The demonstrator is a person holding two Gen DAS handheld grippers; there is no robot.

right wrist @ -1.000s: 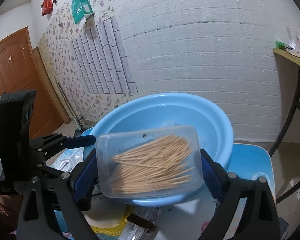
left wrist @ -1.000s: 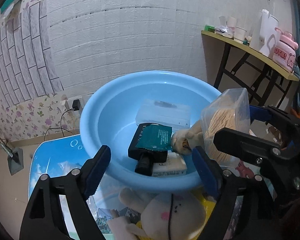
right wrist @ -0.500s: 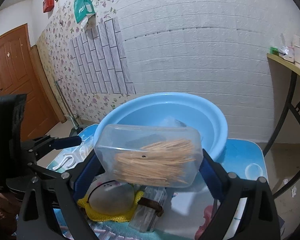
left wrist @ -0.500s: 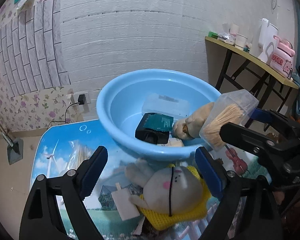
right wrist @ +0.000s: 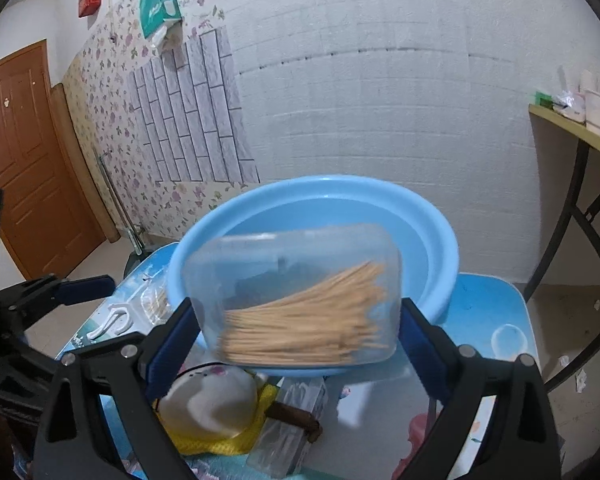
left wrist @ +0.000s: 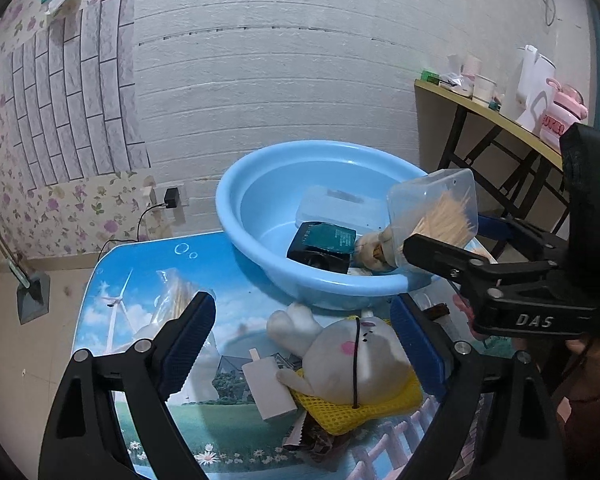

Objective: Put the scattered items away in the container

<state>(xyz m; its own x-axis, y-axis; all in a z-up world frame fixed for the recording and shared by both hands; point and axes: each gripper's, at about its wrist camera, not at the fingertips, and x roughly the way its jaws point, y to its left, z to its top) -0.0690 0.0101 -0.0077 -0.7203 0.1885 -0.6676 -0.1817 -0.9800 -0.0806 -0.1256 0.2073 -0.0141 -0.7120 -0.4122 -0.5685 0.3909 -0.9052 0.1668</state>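
Note:
A blue basin (left wrist: 228, 216) (right wrist: 448, 248) stands at the back of the small table; inside lie a black box with a teal label (left wrist: 324, 244), a clear box (left wrist: 336, 204) and a brown soft toy (left wrist: 370, 246). My right gripper (right wrist: 296, 312) (left wrist: 456, 236) is shut on a clear box of toothpicks (right wrist: 300, 296) (left wrist: 432, 208), held tilted at the basin's near right rim. My left gripper (left wrist: 298, 312) hangs open over the table in front of the basin. Below and between its fingers lies a white plush rabbit (left wrist: 352, 356) (right wrist: 208, 404) on a yellow mesh (left wrist: 340, 412).
A small white box (left wrist: 268, 388) lies left of the rabbit, and a clear bag of sticks (left wrist: 176, 292) near the table's left edge. A white hook (right wrist: 112, 320) and a clear pack (right wrist: 288, 428) also lie on the table. A side table (left wrist: 480, 108) stands at the right.
My left gripper has drawn back from the basin, so the rabbit and more of the table now show between its fingers. The toothpick box stays by the basin rim and has tilted slightly.

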